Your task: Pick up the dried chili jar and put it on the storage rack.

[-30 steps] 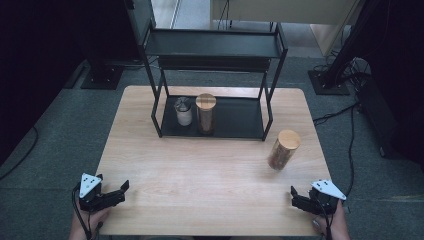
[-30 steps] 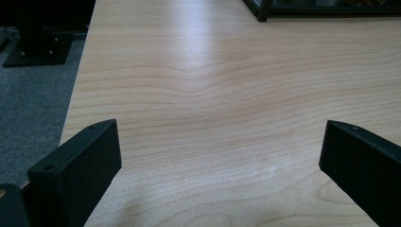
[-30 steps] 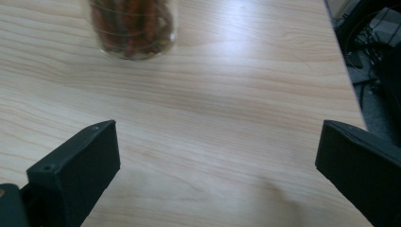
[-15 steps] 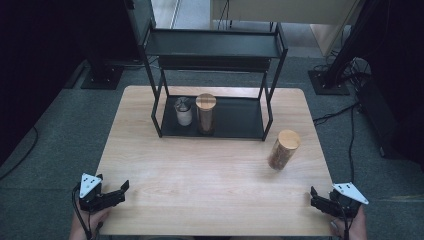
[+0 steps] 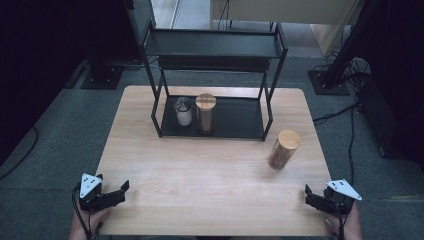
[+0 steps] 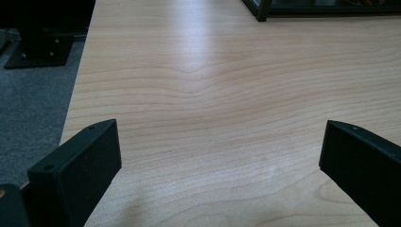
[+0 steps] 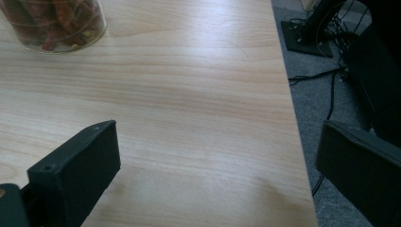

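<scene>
Wooden table (image 5: pixel 210 170) | cork-lidded jar (image 5: pixel 283 149) right of rack (image 5: pixel 215 80) | my left gripper (image 5: pixel 121 189), right gripper (image 5: pixel 309 194) near jar: both jaws apart, empty

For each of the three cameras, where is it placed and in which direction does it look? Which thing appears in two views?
High view: above the person's side, looking forward and down on the light wooden table; both hands show, holding the left gripper and right gripper.
Left gripper view: on the left gripper, looking across bare tabletop toward the black metal shelf rack; its open fingers show.
Right gripper view: on the right gripper, facing the table's right edge; open fingers show.
Shared: the cork-lidded glass jar.
</scene>
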